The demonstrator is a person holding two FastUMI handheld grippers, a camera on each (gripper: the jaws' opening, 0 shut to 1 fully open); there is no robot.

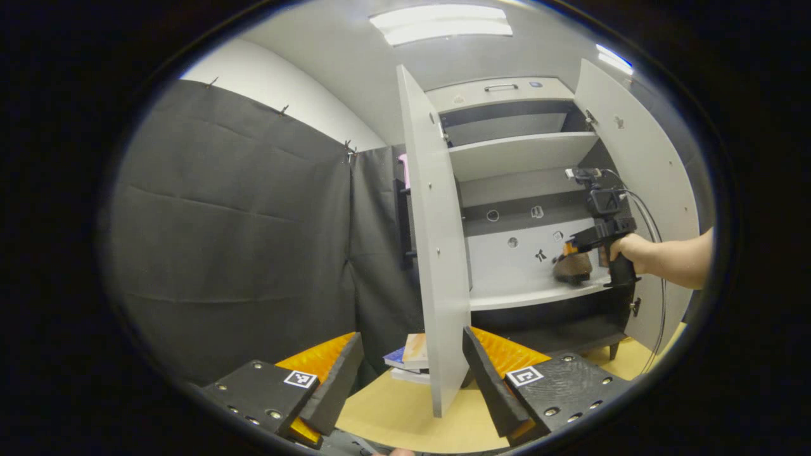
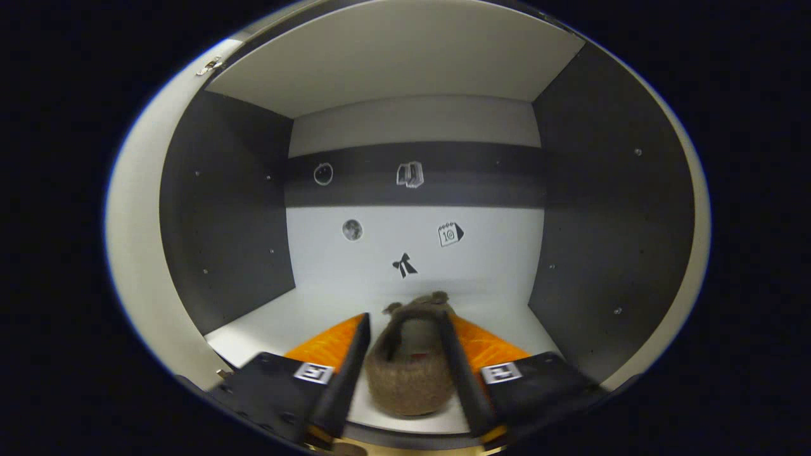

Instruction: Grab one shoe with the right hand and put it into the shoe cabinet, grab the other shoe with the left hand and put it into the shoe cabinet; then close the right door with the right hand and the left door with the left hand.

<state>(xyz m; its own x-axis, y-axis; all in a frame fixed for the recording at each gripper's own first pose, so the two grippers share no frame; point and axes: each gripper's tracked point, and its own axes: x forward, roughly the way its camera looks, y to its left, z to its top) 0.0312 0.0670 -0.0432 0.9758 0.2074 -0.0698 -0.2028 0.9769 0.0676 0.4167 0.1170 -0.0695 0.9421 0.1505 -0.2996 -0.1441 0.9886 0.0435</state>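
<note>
While the right gripper [image 2: 405, 354] is clamping the first shoe [image 2: 408, 367] over the cabinet shelf [image 2: 266, 326], the left gripper [image 1: 412, 380] is waiting open-jawed and empty, with the second shoe and both doors seemingly remaining

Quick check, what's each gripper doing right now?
Left gripper: open, holding nothing.
Right gripper: shut on the brown shoe, on the cabinet shelf.

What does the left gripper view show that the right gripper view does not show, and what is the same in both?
Left gripper view: the open left door, the books on the table, the black cloth and the hand holding the right gripper.

Right gripper view: the right gripper, its fingers on both sides of the brown shoe.

Both: the shoe on the cabinet shelf and the stickers on the back wall.
</note>
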